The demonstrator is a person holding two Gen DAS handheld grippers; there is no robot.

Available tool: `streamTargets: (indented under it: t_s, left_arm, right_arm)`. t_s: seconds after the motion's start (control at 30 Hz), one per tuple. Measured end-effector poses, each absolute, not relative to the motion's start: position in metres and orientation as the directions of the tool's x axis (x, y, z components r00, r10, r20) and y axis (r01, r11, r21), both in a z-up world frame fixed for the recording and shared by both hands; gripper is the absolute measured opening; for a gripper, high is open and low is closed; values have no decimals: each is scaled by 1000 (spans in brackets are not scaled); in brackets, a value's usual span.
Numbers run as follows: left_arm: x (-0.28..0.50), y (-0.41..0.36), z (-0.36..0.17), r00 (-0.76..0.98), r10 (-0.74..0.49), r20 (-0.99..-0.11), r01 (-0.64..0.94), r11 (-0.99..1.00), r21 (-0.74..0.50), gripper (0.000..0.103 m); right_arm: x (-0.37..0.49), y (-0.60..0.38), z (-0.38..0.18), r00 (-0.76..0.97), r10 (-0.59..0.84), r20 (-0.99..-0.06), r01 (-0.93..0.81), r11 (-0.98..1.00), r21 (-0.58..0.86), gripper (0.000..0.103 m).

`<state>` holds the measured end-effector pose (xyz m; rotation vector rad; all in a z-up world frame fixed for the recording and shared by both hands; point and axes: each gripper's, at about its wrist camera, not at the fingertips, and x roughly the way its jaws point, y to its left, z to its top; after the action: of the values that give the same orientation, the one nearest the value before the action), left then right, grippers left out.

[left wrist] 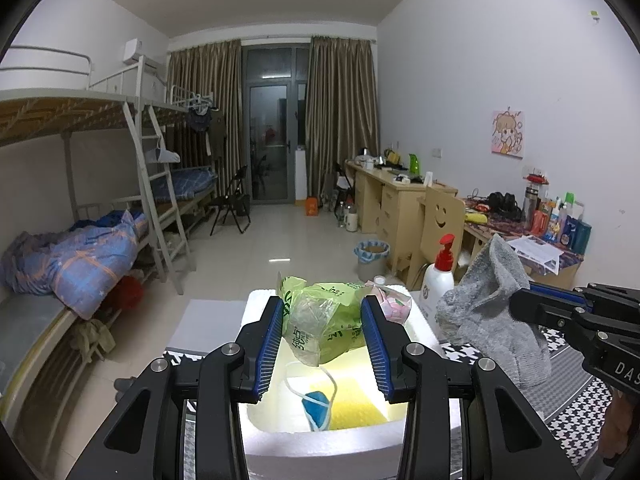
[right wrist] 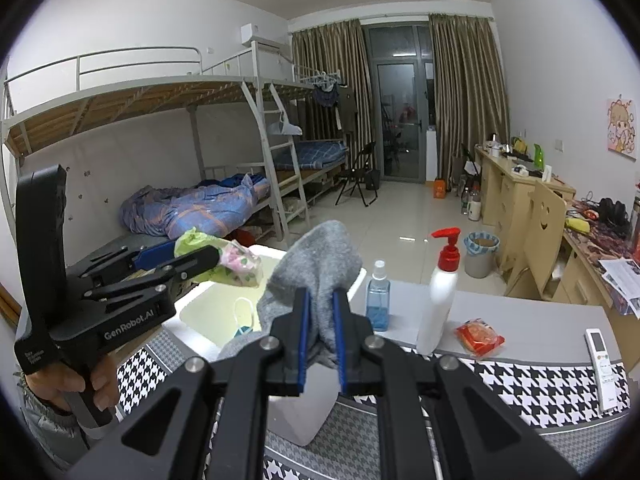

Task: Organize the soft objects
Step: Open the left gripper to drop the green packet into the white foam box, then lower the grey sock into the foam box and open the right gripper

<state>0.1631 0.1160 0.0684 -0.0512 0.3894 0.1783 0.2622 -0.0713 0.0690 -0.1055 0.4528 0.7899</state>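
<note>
While the blue ribbed pads (right wrist: pixel 303 336) of the right gripper (right wrist: pixel 320 338) pinch tight on a fuzzy grey sock (right wrist: pixel 320 264), the knit cloth bunches upward from between them in a soft, lumpy peak and droops below in a loose fold. Over on the other side, the left gripper (left wrist: pixel 324 344) has its jaws set partway apart, pressed against the two sides of a crinkly green plastic bag (left wrist: pixel 332 320), glossy and creased, with a clear film wrinkling over its front; a pink floral pouch (right wrist: pixel 240 266) clings to the bag's far side. Both loads hang over a white foam box (left wrist: pixel 320 446), thick-walled and square, its inside glowing pale yellow. Down on the box floor lie a blue face mask (left wrist: pixel 318 404) with its thin white ear loop curling up, and a yellow sponge-like pad (left wrist: pixel 356 404). Just beyond the box stands a smooth white pump bottle (right wrist: pixel 438 300) with a red pump head, a clear spray bottle (right wrist: pixel 378 300) of blue liquid beside it, then a shiny red snack packet (right wrist: pixel 478 336) and a white remote control (right wrist: pixel 602 364) lying flat. All of it rests on a table (right wrist: pixel 540 396) covered in black-and-white houndstooth cloth, with a plain grey sheet at the back.
</note>
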Motion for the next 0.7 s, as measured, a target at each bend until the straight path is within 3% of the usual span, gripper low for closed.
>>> streamTargets:
  t_s: [0.07, 0.13, 0.27, 0.47, 0.7]
  left_arm:
    - [165, 119, 66, 904, 169, -393, -190, 982, -17, 44]
    - [167, 123, 63, 898, 171, -405, -195, 981, -18, 61]
    - [165, 127, 64, 897, 187, -400, -214, 976, -23, 81]
    - [159, 131, 68, 900, 213, -379, -242, 970, -30, 97]
    - [153, 136, 68, 900, 234, -368, -263, 964, -30, 99]
  right_arm:
    - [262, -69, 68, 616, 657, -434, -705, 706, 68, 15]
    - [262, -68, 68, 614, 658, -436, -707, 704, 68, 15]
    - [261, -64, 68, 613, 657, -439, -708, 704, 64, 15]
    - [261, -59, 68, 607, 659, -443, -713, 699, 63, 15]
    - [259, -54, 69, 599, 666, -444, -722, 689, 62, 15]
